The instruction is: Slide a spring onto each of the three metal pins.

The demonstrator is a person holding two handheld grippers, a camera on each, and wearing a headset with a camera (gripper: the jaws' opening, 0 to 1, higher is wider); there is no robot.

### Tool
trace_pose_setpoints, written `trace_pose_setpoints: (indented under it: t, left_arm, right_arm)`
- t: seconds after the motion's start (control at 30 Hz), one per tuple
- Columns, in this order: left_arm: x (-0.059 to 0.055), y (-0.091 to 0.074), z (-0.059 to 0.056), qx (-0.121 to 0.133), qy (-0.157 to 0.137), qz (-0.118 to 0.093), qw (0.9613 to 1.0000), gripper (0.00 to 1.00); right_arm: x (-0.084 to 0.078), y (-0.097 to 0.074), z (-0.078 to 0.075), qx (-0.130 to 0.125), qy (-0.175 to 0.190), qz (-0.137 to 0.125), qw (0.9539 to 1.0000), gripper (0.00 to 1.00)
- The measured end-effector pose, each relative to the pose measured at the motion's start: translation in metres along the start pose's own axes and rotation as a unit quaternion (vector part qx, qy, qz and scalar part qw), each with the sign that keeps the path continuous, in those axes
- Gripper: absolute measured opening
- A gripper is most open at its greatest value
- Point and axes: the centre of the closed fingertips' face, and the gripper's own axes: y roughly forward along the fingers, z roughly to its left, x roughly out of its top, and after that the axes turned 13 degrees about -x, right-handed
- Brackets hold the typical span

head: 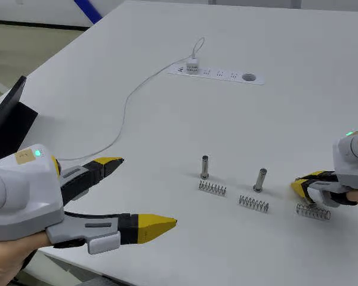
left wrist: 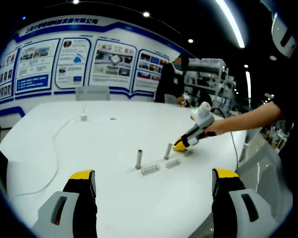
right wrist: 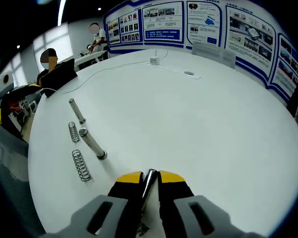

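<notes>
Near edge of the table, right half: the pins and springs sit here, well apart from the power strip toward the far edge.
Writing: the wall posters carry a headline and text too small to read; the tan sticker on the left gripper is also illegible.
Pins: three. The left pin and middle pin stand upright; the third pin is in the right gripper.
Springs: three, lying flat. The first spring is just in front of the left pin, the second spring just in front of the middle pin, and the third spring just beside the right gripper's tips.
Left gripper: hand-held over the near-left edge, pointing toward the pins, jaws spread wide and holding nothing.
Right gripper: enters from the right edge, tips down at the tabletop, jaws clamped on the third pin.
Other: one white charger is plugged into the strip, and its cable runs toward the left edge.
</notes>
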Motion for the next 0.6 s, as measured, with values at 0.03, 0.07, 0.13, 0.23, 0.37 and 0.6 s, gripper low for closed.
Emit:
trace_pose_setpoints:
  t: [0.03, 0.07, 0.13, 0.23, 0.37, 0.6]
  left_arm:
    - [0.0003, 0.0004, -0.0004, 0.000, 0.000, 0.000, 1.0000, 0.99]
    - [0.0006, 0.0010, -0.0012, -0.001, 0.001, -0.001, 1.0000, 0.99]
    - [0.0010, 0.0017, -0.0021, -0.002, 0.002, 0.000, 1.0000, 0.99]
    - [0.0022, 0.0023, -0.0034, -0.003, 0.002, -0.002, 1.0000, 0.99]
    - [0.0026, 0.0016, -0.0047, -0.002, 0.003, -0.001, 1.0000, 0.99]
    - [0.0044, -0.0038, -0.0056, 0.002, 0.006, -0.003, 1.0000, 0.99]
  right_arm:
    - [-0.0001, -0.0001, -0.0002, 0.000, 0.000, 0.001, 1.0000, 0.13]
    - [-0.0002, -0.0003, 0.0000, 0.001, 0.004, 0.002, 1.0000, 0.12]
    - [-0.0001, -0.0005, 0.0000, 0.001, 0.006, 0.003, 1.0000, 0.10]
    - [-0.0002, -0.0002, 0.0001, -0.001, 0.007, 0.006, 1.0000, 0.10]
    - [-0.0001, 0.0004, -0.0001, -0.003, 0.007, 0.012, 0.9999, 0.09]
    - [-0.0024, 0.0004, -0.0016, -0.010, -0.018, 0.020, 0.9996, 0.09]
